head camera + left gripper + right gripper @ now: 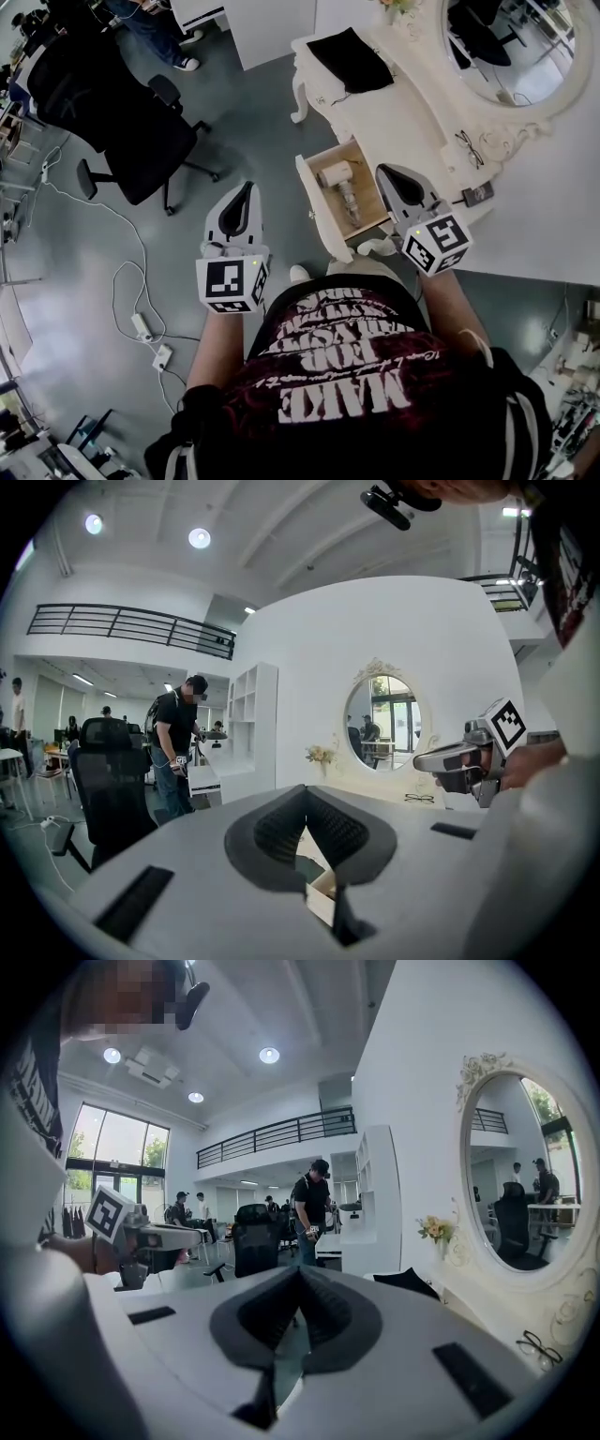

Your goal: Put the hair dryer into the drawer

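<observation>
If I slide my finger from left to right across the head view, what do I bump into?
Black office chair → left gripper → hair dryer lying in the open drawer → right gripper → mirror.

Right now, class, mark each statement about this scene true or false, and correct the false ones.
1. The hair dryer lies in the open drawer. True.
2. The right hand-held gripper holds the hair dryer. False: its jaws are shut with nothing between them.
3. A black cloth lies on the dresser. True.
4. The glasses are in the drawer. False: they lie on the dresser, near the mirror.
5. In the head view, the office chair stands right of the dresser. False: it stands to the left.
</observation>
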A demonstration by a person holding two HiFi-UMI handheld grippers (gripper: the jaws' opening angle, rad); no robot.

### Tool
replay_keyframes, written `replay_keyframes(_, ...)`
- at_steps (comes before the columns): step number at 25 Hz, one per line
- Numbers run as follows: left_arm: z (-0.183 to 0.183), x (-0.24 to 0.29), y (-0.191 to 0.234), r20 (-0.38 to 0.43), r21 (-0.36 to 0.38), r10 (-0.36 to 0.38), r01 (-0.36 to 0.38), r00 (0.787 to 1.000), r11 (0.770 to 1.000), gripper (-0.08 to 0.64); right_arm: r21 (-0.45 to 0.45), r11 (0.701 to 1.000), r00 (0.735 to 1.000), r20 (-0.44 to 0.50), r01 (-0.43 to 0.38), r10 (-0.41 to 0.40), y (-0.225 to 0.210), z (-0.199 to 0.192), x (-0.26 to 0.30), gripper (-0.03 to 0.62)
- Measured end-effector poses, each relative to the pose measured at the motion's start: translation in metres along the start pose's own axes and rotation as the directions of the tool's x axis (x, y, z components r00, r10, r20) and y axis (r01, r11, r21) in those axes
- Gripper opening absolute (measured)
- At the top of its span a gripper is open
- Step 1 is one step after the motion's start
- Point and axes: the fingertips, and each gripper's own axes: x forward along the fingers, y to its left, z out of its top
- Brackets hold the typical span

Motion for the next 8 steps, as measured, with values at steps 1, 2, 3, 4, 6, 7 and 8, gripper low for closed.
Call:
replay_keyframes(1, 0.001, 0.006, -0.003, -0.003, -0.004, 0.004, -0.004, 1.000, 1.000, 0.005, 0.000, 1.000, 1.000, -0.006, -0.009, 0.009, -0.004, -0.001, 0.001, 0.005)
replay_keyframes(2, 0.003, 0.012, -0.008, -0.004, -0.008, 0.006, -0.006, 1.000, 1.000, 0.005, 0.002, 1.000, 1.000, -0.011, -0.018, 0.018, -0.010, -0.001, 0.001, 0.005)
replay_keyframes(3, 0.006, 0.019, -0.013, -0.004, -0.011, 0.005, -0.005, 1.000, 1.000, 0.005, 0.004, 1.000, 1.000, -0.014, -0.027, 0.027, -0.017, 0.000, 0.002, 0.005)
replay_keyframes(4, 0.009, 0.026, -0.019, -0.001, -0.012, 0.001, -0.001, 1.000, 1.000, 0.005, 0.004, 0.999, 0.999, -0.015, -0.035, 0.035, -0.024, 0.001, 0.003, 0.005)
replay_keyframes(6, 0.015, 0.042, -0.031, 0.002, 0.001, -0.007, 0.007, 1.000, 1.000, 0.005, -0.007, 0.999, 0.999, -0.009, -0.050, 0.050, -0.038, 0.005, 0.005, 0.005)
replay_keyframes(7, 0.018, 0.051, -0.036, 0.002, 0.011, -0.008, 0.008, 1.000, 1.000, 0.005, -0.013, 0.998, 0.998, -0.006, -0.057, 0.057, -0.046, 0.007, 0.008, 0.005)
replay_keyframes(8, 0.020, 0.060, -0.041, 0.000, 0.022, -0.009, 0.009, 1.000, 1.000, 0.005, -0.019, 0.998, 0.998, -0.003, -0.063, 0.063, -0.053, 0.009, 0.010, 0.005)
